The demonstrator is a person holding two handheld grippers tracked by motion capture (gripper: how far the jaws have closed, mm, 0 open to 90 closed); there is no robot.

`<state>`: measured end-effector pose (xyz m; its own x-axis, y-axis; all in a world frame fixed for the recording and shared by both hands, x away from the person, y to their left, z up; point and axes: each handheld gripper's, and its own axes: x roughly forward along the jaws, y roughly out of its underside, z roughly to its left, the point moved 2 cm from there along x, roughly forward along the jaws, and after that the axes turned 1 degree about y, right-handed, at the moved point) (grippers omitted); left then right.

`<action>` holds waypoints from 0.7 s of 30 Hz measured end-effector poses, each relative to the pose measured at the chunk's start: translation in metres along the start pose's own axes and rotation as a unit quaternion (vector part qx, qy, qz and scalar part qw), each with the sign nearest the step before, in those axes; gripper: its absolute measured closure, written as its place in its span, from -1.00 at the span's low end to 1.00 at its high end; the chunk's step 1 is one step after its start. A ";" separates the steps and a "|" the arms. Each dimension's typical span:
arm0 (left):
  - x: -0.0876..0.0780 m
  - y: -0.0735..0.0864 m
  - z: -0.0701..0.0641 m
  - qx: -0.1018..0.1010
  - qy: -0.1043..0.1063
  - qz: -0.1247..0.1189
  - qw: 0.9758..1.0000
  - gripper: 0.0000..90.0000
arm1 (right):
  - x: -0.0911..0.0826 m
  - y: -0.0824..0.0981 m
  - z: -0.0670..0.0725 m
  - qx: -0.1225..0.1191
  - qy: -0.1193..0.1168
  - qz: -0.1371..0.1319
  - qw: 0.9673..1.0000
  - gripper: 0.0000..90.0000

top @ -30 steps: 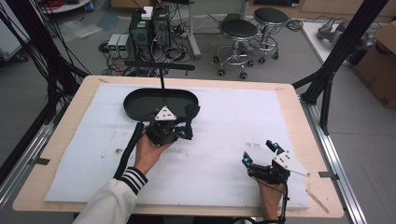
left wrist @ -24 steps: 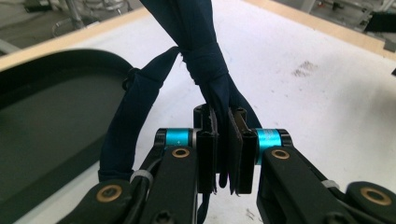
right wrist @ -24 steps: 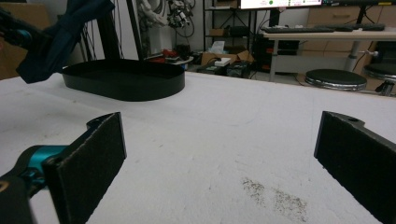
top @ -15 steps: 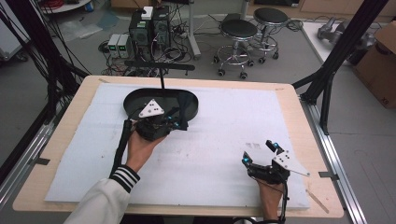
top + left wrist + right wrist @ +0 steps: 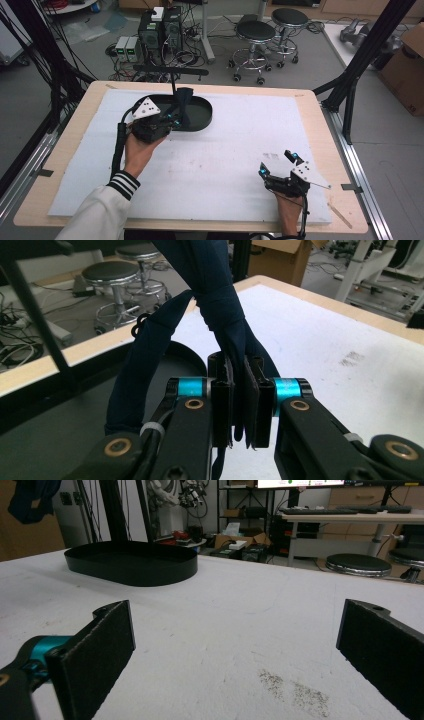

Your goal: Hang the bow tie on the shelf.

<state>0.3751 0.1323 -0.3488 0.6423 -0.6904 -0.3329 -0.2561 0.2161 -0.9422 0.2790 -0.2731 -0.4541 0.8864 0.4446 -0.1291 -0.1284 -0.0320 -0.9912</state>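
Observation:
A dark navy cloth (image 5: 183,101) hangs bunched above the black oval tray (image 5: 202,114) at the far left of the table. My left gripper (image 5: 173,119) is shut on the cloth at the tray's near-left rim. In the left gripper view the cloth (image 5: 220,305) rises twisted from between the closed jaws of the left gripper (image 5: 239,390), with the tray (image 5: 50,440) below. My right gripper (image 5: 277,161) rests on the white mat near the front right, open, with nothing in it. In the right gripper view the right gripper (image 5: 240,630) faces the distant tray (image 5: 132,562).
A white mat (image 5: 240,145) covers the wooden table (image 5: 320,107). Black frame posts (image 5: 350,95) stand at the table's right and left sides. Stools (image 5: 256,32) and computer cases (image 5: 160,27) sit on the floor beyond the far edge.
My left gripper has moved left and a little away over the tray, carrying the cloth upward with it. The right gripper has stayed put.

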 end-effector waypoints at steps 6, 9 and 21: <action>-0.006 -0.004 0.007 -0.003 -0.014 -0.012 1.000 0.85 | 0.000 0.000 0.000 0.000 0.000 0.000 1.000 -0.97; -0.008 -0.006 0.011 -0.003 -0.021 -0.022 1.000 0.85 | 0.000 0.000 0.000 -0.003 0.000 -0.001 1.000 -0.98; -0.015 -0.020 0.038 -0.001 -0.052 -0.046 0.998 0.86 | 0.000 0.000 0.000 -0.004 0.002 -0.001 1.000 -0.97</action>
<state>0.3984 0.1644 -0.3263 0.7347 -0.6318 -0.2469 -0.1936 0.1535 -0.9690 0.2792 -0.2725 -0.4540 0.8887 0.4405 -0.1268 -0.1228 -0.0377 -0.9917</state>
